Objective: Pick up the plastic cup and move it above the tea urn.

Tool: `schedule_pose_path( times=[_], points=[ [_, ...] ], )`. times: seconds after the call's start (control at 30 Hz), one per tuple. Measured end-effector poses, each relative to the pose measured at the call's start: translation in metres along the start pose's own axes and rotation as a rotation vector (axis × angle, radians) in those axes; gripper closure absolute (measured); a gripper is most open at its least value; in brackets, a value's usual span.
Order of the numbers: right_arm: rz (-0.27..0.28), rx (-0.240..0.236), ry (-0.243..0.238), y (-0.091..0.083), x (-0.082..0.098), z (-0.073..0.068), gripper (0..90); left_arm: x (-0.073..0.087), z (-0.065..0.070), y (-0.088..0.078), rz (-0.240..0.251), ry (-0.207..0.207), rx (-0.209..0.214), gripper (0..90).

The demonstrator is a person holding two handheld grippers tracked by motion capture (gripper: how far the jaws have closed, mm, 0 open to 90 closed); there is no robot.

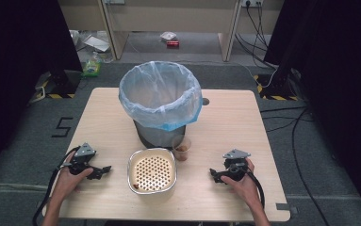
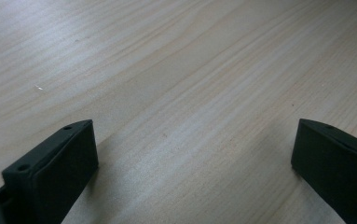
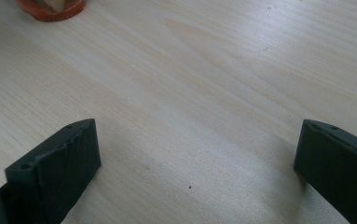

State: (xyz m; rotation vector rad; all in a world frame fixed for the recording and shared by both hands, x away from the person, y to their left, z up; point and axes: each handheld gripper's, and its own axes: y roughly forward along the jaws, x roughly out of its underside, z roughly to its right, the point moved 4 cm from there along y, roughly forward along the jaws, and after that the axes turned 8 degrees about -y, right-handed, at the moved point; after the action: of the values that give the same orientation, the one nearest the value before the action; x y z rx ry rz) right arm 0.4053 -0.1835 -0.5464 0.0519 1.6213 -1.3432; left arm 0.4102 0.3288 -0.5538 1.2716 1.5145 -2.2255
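Both tools are rested on the pale wooden table point(image 1: 225, 117), jaws spread wide and empty: the left gripper point(image 1: 103, 170) and right gripper point(image 1: 214, 174) flank a cream perforated strainer bowl point(image 1: 151, 170) at the near centre. Just beyond its right corner stands a small clear plastic cup point(image 1: 182, 148) with reddish-brown contents. The cup is judged light, thin and easily crushed, best pinched gently across its wall near the rim.

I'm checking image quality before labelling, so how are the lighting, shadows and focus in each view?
High view: the table is evenly lit, the room's sides fall into black. Left gripper view: soft shadow beside each jaw of the left tool, wood grain slightly soft. Right gripper view: similar shadows at the right tool, the cup at the top edge blurred.
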Motion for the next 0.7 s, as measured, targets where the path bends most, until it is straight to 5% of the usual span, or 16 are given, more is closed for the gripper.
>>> schedule_pose_path(
  times=[0.43, 0.6, 0.7],
  points=[
    [0.003, 0.003, -0.006, -0.0003, -0.0002, -0.0004, 2.0, 0.0000, 0.0000, 0.0000, 0.000, -0.001, 0.000, 0.0],
    [0.034, -0.008, -0.036, -0.0042, -0.0028, -0.0001, 22.5, 0.0000, 0.0000, 0.0000, 0.000, -0.001, 0.000, 0.0],
    [0.038, 0.022, -0.042, -0.0068, -0.0040, 0.0018, 16.4, 0.0000, 0.0000, 0.0000, 0.000, -0.001, 0.000, 0.0]
  ],
)
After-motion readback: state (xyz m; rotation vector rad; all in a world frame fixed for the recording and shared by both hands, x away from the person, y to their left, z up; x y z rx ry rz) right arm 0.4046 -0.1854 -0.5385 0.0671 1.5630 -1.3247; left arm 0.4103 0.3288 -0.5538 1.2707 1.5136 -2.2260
